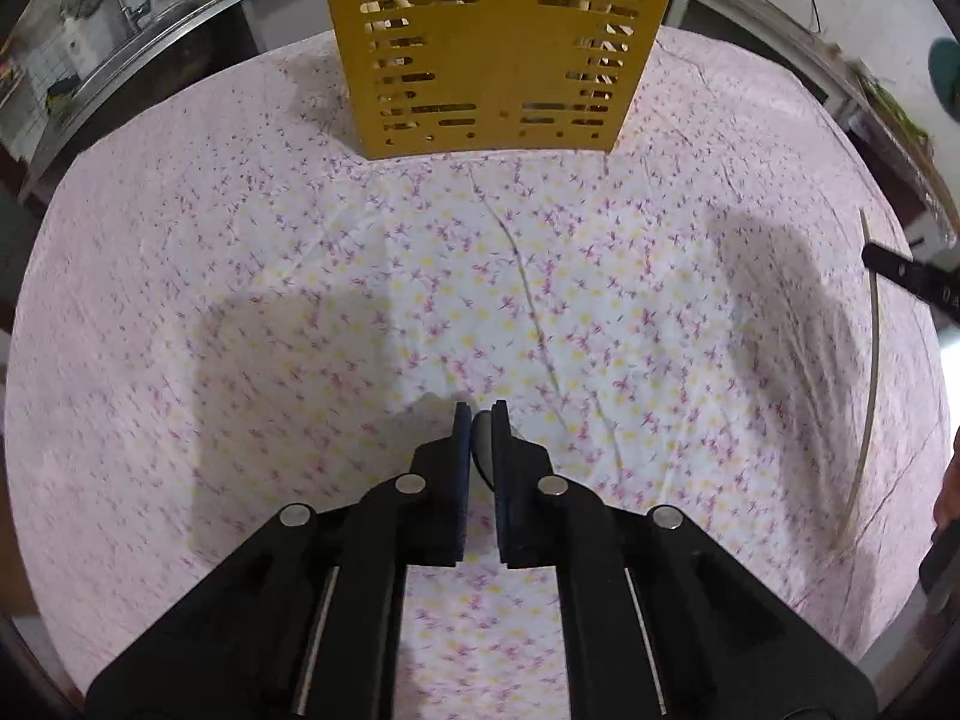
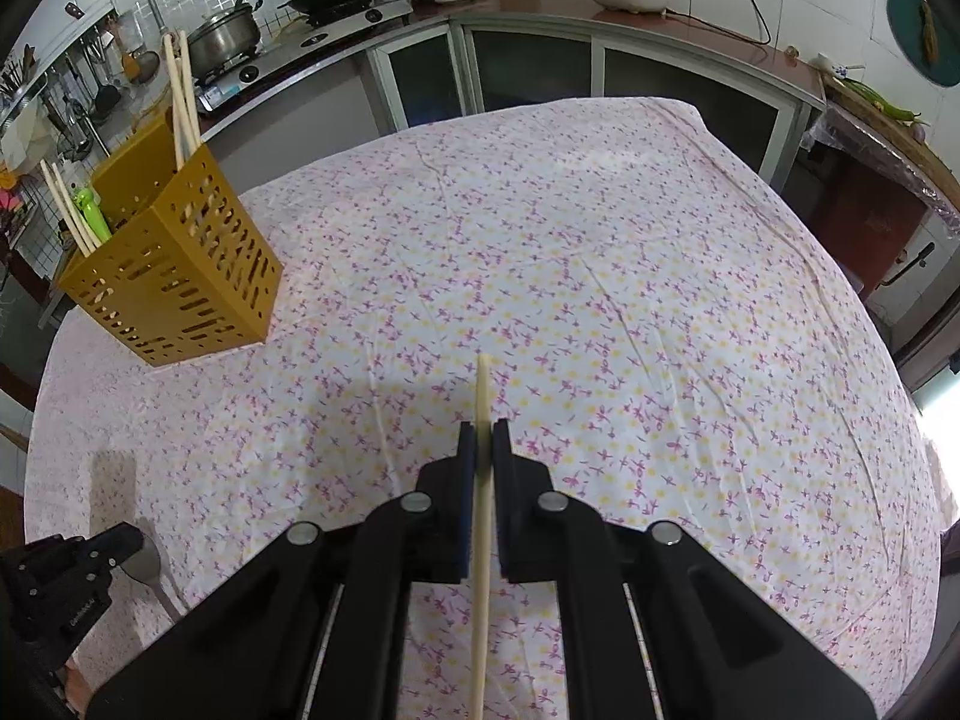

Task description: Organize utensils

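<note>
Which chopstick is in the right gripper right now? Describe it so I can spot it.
Start at the flowered tablecloth, then the yellow perforated holder at its far left. The held chopstick lies nearer, clamped in the right gripper. Unlike the chopsticks standing in the holder, it is alone, over the cloth.

The utensil holder stands on the tablecloth, chopsticks upright inside it.
</note>
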Motion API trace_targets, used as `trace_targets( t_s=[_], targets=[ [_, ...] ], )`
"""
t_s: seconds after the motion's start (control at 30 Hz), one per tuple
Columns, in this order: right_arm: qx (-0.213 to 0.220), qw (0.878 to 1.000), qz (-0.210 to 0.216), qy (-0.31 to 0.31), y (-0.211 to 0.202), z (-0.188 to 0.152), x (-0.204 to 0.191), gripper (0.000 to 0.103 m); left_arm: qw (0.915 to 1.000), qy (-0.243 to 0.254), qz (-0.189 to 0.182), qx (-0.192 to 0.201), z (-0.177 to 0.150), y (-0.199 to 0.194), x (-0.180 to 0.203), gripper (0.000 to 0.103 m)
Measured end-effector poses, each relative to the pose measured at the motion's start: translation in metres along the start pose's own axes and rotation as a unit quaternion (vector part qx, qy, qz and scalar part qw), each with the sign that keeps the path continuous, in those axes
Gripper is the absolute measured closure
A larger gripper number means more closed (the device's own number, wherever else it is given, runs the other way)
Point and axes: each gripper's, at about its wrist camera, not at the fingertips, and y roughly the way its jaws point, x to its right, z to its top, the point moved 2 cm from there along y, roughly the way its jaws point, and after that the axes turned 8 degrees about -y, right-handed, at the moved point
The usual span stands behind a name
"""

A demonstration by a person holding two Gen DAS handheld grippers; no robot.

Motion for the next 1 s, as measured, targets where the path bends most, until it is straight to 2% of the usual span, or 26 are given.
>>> trace_targets(
  t_s=[0.07, 0.17, 0.27, 0.43, 0.5, 0.57, 0.7, 0.83, 1.0],
  targets=[
    [0.000, 1.000, -0.001, -0.001, 0.001, 0.001, -0.002, 0.097, 0.9998, -0.008, -0.019, -0.006, 0.002, 0.002, -0.007, 0.099],
    [-0.003, 1.000, 0.001, -0.004, 0.003, 0.002, -0.006, 0.097, 0.9996, 0.024, -0.012, 0.005, 0.007, 0.001, -0.014, 0.099],
    [-0.005, 1.000, 0.001, -0.010, 0.004, 0.001, -0.011, 0.097, 0.9964, 0.079, 0.008, 0.029, 0.024, -0.010, -0.014, 0.098],
    [0.015, 1.000, 0.008, -0.014, -0.008, 0.007, -0.018, 0.097, 0.9924, 0.093, 0.005, 0.080, 0.035, -0.049, -0.023, 0.100],
    [0.030, 0.999, 0.012, -0.016, -0.017, 0.014, -0.023, 0.097, 0.9880, 0.105, 0.010, 0.113, 0.041, -0.069, -0.021, 0.100],
    [0.055, 0.998, 0.021, -0.019, -0.031, 0.024, -0.031, 0.097, 0.9800, 0.117, 0.022, 0.160, 0.048, -0.090, -0.016, 0.100],
    [0.110, 0.993, 0.032, -0.033, -0.060, 0.045, -0.049, 0.097, 0.9665, 0.128, 0.028, 0.221, 0.061, -0.124, -0.015, 0.100],
    [0.162, 0.985, 0.049, -0.046, -0.089, 0.069, -0.068, 0.097, 0.9598, 0.128, 0.031, 0.248, 0.077, -0.145, -0.018, 0.100],
    [0.210, 0.974, 0.044, -0.072, -0.117, 0.099, -0.095, 0.097, 0.9498, 0.122, 0.039, 0.286, 0.100, -0.173, -0.025, 0.100]
  ],
)
